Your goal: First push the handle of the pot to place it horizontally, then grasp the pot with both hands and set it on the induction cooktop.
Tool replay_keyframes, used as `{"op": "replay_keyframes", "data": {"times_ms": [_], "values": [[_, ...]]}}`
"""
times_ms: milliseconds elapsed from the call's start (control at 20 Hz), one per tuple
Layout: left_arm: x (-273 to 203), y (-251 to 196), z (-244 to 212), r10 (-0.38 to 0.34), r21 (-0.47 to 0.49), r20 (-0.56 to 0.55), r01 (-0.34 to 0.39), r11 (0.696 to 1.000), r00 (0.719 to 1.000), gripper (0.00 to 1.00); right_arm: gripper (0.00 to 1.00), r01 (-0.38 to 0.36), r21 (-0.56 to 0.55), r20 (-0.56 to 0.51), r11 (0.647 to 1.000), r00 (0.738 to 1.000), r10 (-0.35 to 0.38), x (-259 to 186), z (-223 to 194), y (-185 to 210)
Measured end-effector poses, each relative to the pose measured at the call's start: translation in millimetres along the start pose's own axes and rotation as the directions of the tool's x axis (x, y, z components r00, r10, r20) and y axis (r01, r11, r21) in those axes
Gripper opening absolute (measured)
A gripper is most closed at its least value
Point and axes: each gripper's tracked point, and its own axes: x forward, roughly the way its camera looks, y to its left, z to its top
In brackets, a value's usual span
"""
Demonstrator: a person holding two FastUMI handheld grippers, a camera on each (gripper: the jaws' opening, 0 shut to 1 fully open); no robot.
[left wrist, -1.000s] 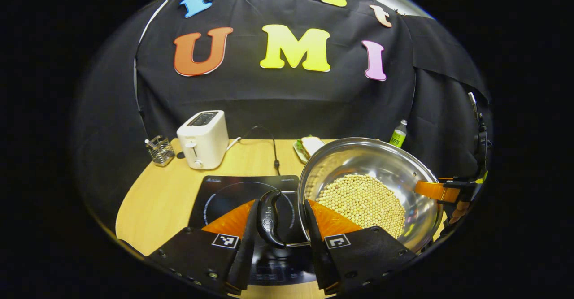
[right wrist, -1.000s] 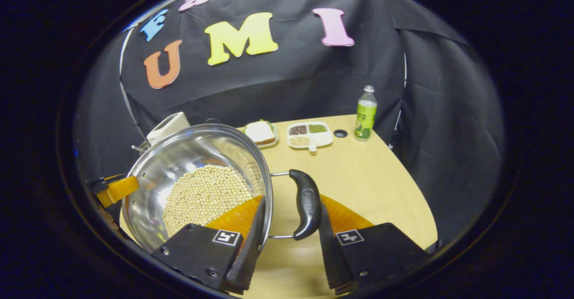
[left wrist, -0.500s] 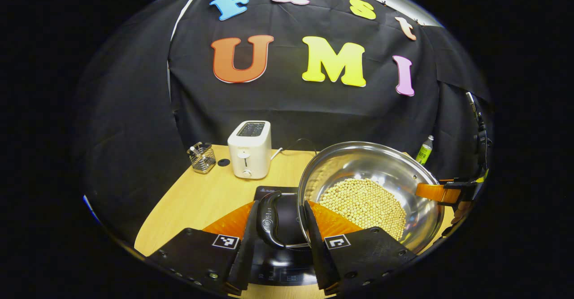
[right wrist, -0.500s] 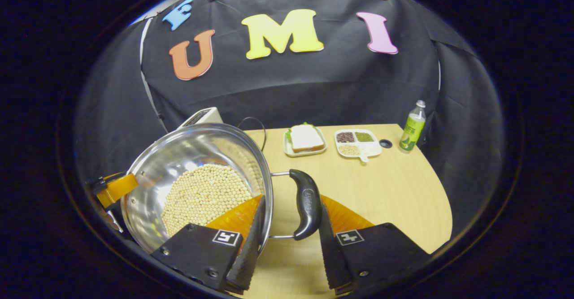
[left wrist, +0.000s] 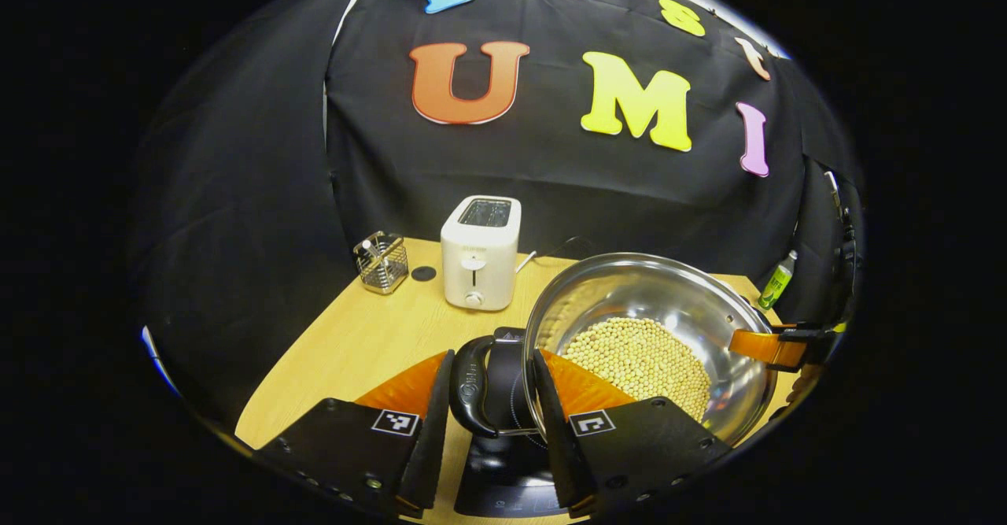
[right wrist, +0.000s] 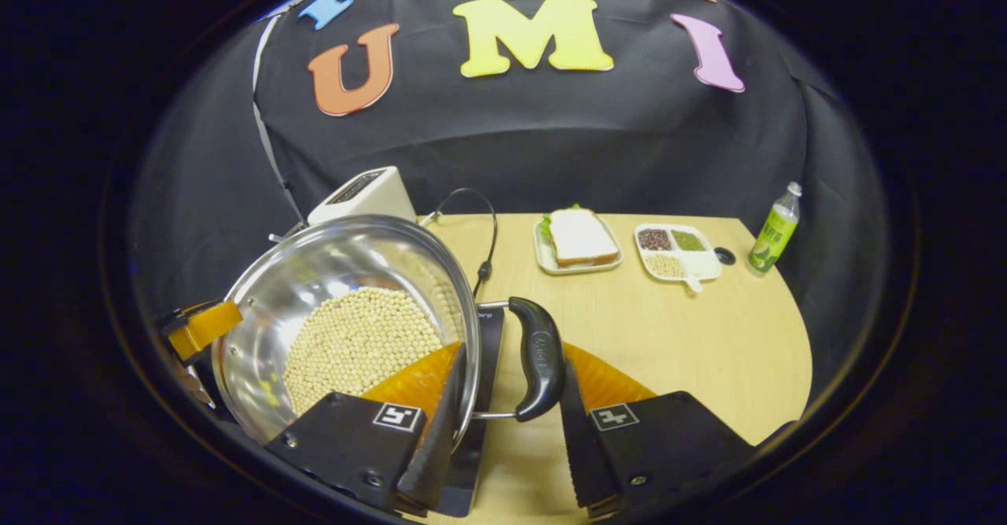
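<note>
- my left gripper (left wrist: 489, 423) is clamped across the pot's (left wrist: 653, 305) left handle (left wrist: 470, 387): one finger sits outside the black grip, the other runs along the pot wall.
- my right gripper (right wrist: 507, 423) is clamped the same way on the right handle (right wrist: 539, 358), and in the left gripper view it shows at the pot's 3 o'clock rim.
- the pot hangs between both grippers, just above the table (right wrist: 708, 352), with the cooktop (left wrist: 507, 462) partly under it at my left gripper's 6 o'clock; it looks not yet set down.
- beans (left wrist: 641, 356) cover the pot floor, so i judge the load heavy and apt to slide if the pot tips; i'd keep both handles level.
- the steel wall is shiny and likely slick, and the handles look like hinged wire loops, so the black grips are the right hold; a loose clamp could let the pot swing.
- toaster (left wrist: 480, 251) sits at 12 o'clock in the left gripper view, with a wire basket (left wrist: 381, 262) at 11 o'clock.
- sandwich plate (right wrist: 578, 240), divided dish (right wrist: 676, 249) and bottle (right wrist: 775, 228) stand towards 1 and 2 o'clock in the right gripper view, well apart from the pot.
</note>
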Motion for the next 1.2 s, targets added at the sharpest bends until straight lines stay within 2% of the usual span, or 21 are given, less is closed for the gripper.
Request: {"op": "replay_keyframes", "data": {"times_ms": [50,100,550,600,1000,1050,1100,1200], "values": [[5.0,2.7,-2.9,0.007,0.004,-0.008,-0.006,1.000,1.000,0.50,0.64,-0.004,0.002,-0.012,1.000,1.000,0.004,8.0,-4.3,1.7],[10.1,5.7,-7.4,0.013,0.006,-0.019,-0.013,1.000,1.000,0.54,0.63,-0.009,0.005,-0.026,1.000,1.000,0.010,15.5,-8.0,2.8],[55.0,15.7,-48.6,0.021,-0.018,-0.097,-0.023,1.000,0.995,0.55,0.63,-0.001,-0.027,-0.032,1.000,0.999,0.000,56.3,-25.5,3.0],[51.4,13.0,-50.3,0.015,-0.025,-0.101,-0.018,1.000,0.995,0.55,0.64,0.010,-0.022,0.007,1.000,1.000,-0.010,55.6,-19.0,2.3],[57.0,16.4,-48.9,-0.029,-0.030,-0.043,0.027,0.999,0.999,0.55,0.65,0.011,0.010,0.032,1.000,0.999,-0.012,55.0,-21.6,2.2],[56.2,16.2,-48.9,-0.031,-0.030,-0.033,0.031,0.999,0.999,0.65,0.66,0.011,0.008,0.043,1.000,0.999,-0.012,54.9,-20.7,2.1],[56.2,16.5,-48.6,-0.032,-0.027,-0.024,0.032,0.999,0.999,0.56,0.67,0.007,0.016,0.055,1.000,0.998,-0.008,55.2,-20.8,1.8],[56.8,15.9,-49.4,-0.030,-0.017,-0.010,0.029,0.999,1.000,0.57,0.68,-0.008,0.049,0.082,0.999,0.997,0.004,55.0,-19.4,2.6]]}}
